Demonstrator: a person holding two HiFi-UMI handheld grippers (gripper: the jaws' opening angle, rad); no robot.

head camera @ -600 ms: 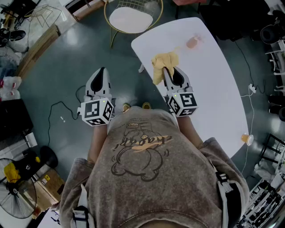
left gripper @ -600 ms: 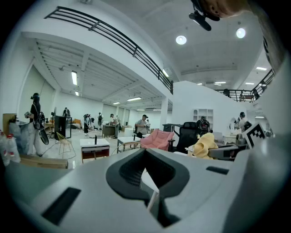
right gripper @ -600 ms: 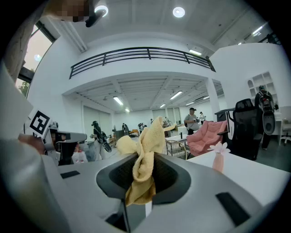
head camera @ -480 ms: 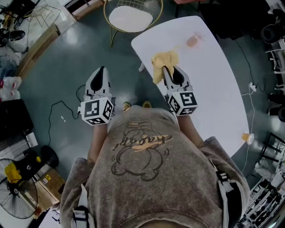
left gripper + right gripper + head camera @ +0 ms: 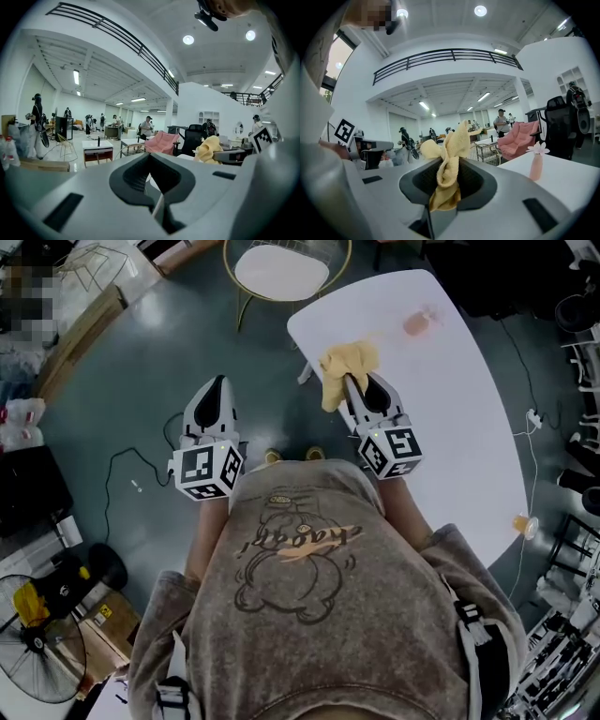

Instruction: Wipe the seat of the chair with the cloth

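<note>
Bunching from the clamped right tongs (image 5: 353,381) above the table (image 5: 441,399), the yellow cloth (image 5: 349,364) could be shaken loose if swung to the chair seat (image 5: 281,270) beyond; the left tongs (image 5: 217,382) are closed on nothing.

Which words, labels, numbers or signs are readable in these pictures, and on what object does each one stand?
No text can be read with certainty.
Shirt: a cursive word across a bear drawing, too stylised and blurred to read.
Left gripper and right gripper: square black-and-white markers only, no letters.
Yellow label on a cardboard box: too small to read.
</note>
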